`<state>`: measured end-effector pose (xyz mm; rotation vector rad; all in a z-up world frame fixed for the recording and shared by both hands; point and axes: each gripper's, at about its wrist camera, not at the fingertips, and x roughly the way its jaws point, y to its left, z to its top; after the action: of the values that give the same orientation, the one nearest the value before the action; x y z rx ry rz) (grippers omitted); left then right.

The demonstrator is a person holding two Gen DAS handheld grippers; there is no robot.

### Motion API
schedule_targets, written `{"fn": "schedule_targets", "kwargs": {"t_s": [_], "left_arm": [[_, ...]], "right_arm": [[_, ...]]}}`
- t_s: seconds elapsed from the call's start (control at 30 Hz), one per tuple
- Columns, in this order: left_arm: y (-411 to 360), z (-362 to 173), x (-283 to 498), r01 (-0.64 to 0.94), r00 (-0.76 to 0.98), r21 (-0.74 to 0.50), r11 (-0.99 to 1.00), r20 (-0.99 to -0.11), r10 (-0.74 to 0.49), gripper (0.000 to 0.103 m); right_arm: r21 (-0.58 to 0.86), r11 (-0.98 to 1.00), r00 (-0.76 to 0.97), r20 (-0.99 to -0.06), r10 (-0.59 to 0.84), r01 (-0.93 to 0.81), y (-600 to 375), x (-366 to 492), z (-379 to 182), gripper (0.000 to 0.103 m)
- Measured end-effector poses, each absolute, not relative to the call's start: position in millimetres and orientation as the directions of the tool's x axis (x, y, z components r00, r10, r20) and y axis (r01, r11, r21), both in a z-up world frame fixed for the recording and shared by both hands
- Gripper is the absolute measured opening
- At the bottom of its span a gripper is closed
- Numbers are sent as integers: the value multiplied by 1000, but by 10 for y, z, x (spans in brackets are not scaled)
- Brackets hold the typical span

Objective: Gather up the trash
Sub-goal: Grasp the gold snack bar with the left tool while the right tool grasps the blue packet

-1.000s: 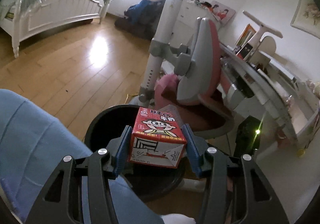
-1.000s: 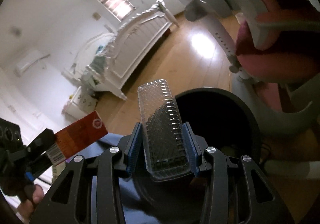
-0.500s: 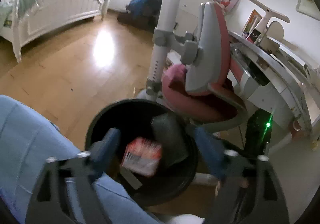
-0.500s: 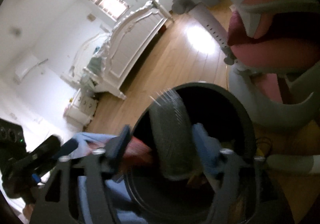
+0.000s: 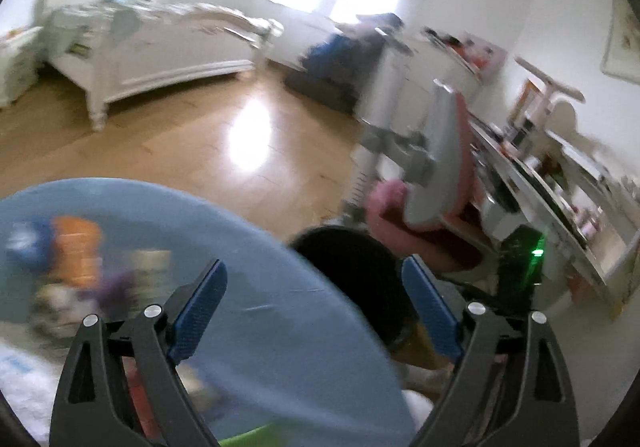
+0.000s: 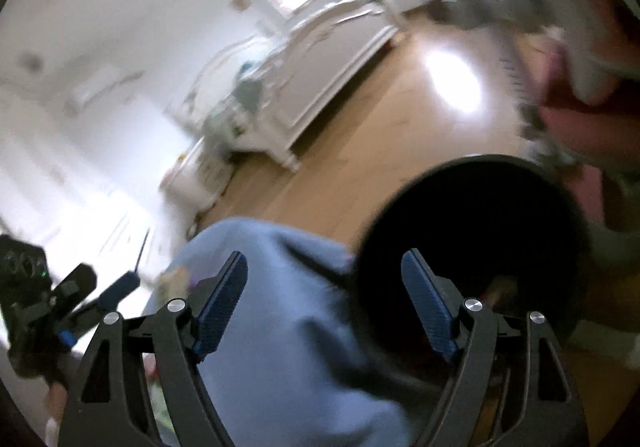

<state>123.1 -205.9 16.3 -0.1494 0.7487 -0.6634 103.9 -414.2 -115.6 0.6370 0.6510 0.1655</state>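
Both jaws have just been opening and now stand spread and empty. Remaining litter lies ahead-left of the left hand-held gripper, nearer than the right hand-held gripper; the bin sits ahead-right.

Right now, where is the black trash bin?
On the wooden floor, the black trash bin stands between the blue round table and the pink chair, lower right in both views.

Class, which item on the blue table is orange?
The orange item, the tallest there, standing between the blue item and the purple item.
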Motion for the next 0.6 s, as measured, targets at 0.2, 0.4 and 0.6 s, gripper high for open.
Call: {"fn": "schedule_targets", "kwargs": {"t_s": [0.2,0.4,0.6], "left_arm": [[-806,168,1231,291,679,-324,900,-592,-434,89],[210,-164,1348,88,715,-147,985,-679,-165,84],[491,-482,1607,89,649,-98,991,-749,-133,65]], "right_arm": [[482,858,706,-547,451,-174,-3009,1332,-642,79],[370,853,597,-609,522,-368,-1904,1769,-311,79],[166,858,516,-737,435,-486,-921,2356,-384,79]]}}
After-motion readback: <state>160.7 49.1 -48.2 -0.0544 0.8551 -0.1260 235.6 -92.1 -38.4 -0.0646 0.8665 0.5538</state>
